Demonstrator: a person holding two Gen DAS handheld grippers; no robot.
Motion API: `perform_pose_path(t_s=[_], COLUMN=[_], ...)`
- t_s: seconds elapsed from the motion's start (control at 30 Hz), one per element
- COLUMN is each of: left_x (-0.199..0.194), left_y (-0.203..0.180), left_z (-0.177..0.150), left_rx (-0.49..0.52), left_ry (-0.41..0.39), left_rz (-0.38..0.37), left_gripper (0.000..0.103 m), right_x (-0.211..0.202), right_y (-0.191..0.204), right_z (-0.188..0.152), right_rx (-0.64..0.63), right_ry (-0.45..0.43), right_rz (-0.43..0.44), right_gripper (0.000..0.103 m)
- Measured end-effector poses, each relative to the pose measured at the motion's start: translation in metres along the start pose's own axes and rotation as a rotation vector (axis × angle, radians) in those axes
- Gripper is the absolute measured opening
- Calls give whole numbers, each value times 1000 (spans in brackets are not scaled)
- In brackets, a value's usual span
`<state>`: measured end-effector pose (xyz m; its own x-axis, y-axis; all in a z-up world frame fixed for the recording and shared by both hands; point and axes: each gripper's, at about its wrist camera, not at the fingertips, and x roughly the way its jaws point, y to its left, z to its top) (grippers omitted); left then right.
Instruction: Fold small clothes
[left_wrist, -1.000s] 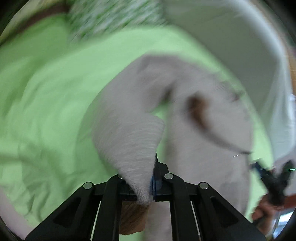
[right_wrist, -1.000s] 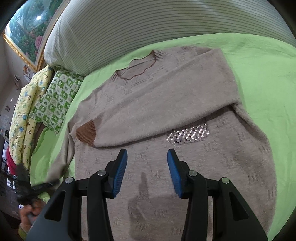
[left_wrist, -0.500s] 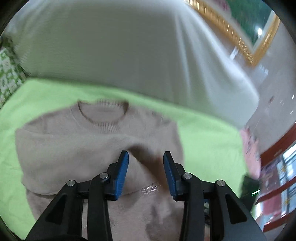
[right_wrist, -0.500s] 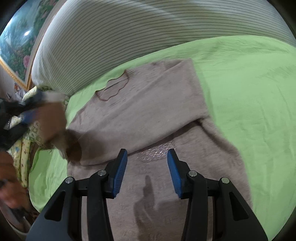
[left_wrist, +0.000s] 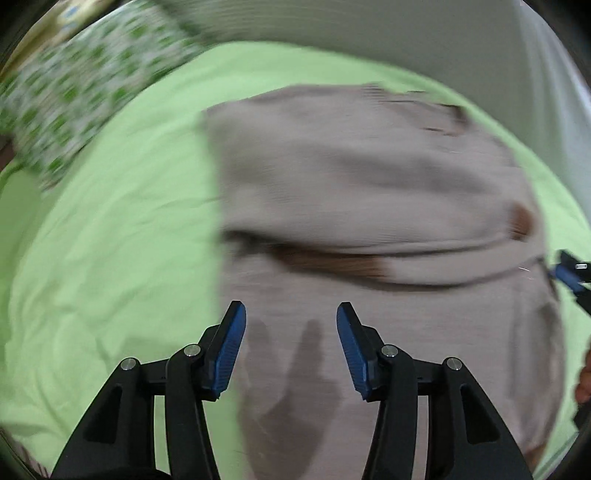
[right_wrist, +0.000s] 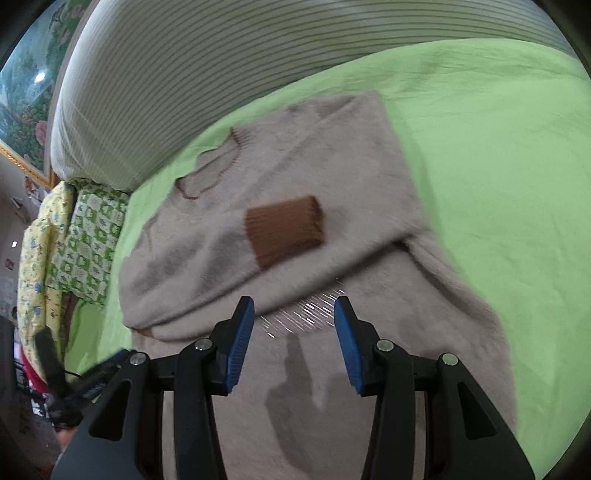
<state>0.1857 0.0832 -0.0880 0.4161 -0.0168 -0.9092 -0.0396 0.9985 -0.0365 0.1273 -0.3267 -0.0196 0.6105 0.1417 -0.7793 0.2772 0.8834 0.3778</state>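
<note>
Two open grippers hang above a bed covered in a lime-green sheet (right_wrist: 498, 155), which fills most of both views. Behind it rises a grey-and-white striped headboard cushion (right_wrist: 258, 55), and at the far left corner lies folded bedding in a green-and-white check (right_wrist: 92, 236) beside a yellow printed piece (right_wrist: 35, 258). A framed floral painting (right_wrist: 26, 99) shows on the wall beyond.

Spread flat on the sheet is the task's garment, a taupe knitted sweater (right_wrist: 332, 369), its scalloped brown-edged neckline (right_wrist: 210, 177) toward the headboard. Both sleeves are folded across the chest; the upper one ends in a brown ribbed cuff (right_wrist: 284, 230) lying near the middle of the body. A patch of shiny silver stitching (right_wrist: 306, 314) peeks out just below the folded sleeves. The left wrist view is smeared with motion blur, yet the same sweater (left_wrist: 369, 184) and a brown cuff (left_wrist: 332, 264) can be made out.

The left gripper (left_wrist: 290, 350) hovers over the sweater's lower left part, jaws apart and holding nothing. The right gripper (right_wrist: 293, 347) hovers over the lower body, jaws likewise apart and empty, its shadow falling on the knit.
</note>
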Motion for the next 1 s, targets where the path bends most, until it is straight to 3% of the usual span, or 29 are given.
perform_pose_path(t_s=[0.17,0.33,0.43,0.5,0.53,0.63,0.73,0.77,0.87,1.0], left_x=[22,38,41,44,43,37,31,30,30,37], left_y=[21,13,15,19,18,16,16,16,11,7], left_z=[10,25,36,40,45,45,39,38,38,39], left_rx=[6,43,-1,-52,-76,-93,-106,-114,-109,-92], left_ry=[-6,-37,-62,-74,-79,-92,-106,-112,-115,-89], left_rz=[125,188,217,220,228,240,227,214,212,196], left_gripper=[52,54,54,54,52,42,41,41,41,39], right_x=[29,70,88,89,89,70,-5,-25,-42,7], right_y=[9,7,3,3,5,29,75,81,68,-5], right_z=[23,35,35,37,40,63,88,90,85,63], right_rx=[33,112,181,215,217,199,36,-6,-57,89], right_ry=[23,86,95,50,37,-34,-228,-264,-266,-106], right_rz=[50,52,50,53,54,177,402,428,369,162], right_gripper=[46,46,46,27,9,9,9,9,9,9])
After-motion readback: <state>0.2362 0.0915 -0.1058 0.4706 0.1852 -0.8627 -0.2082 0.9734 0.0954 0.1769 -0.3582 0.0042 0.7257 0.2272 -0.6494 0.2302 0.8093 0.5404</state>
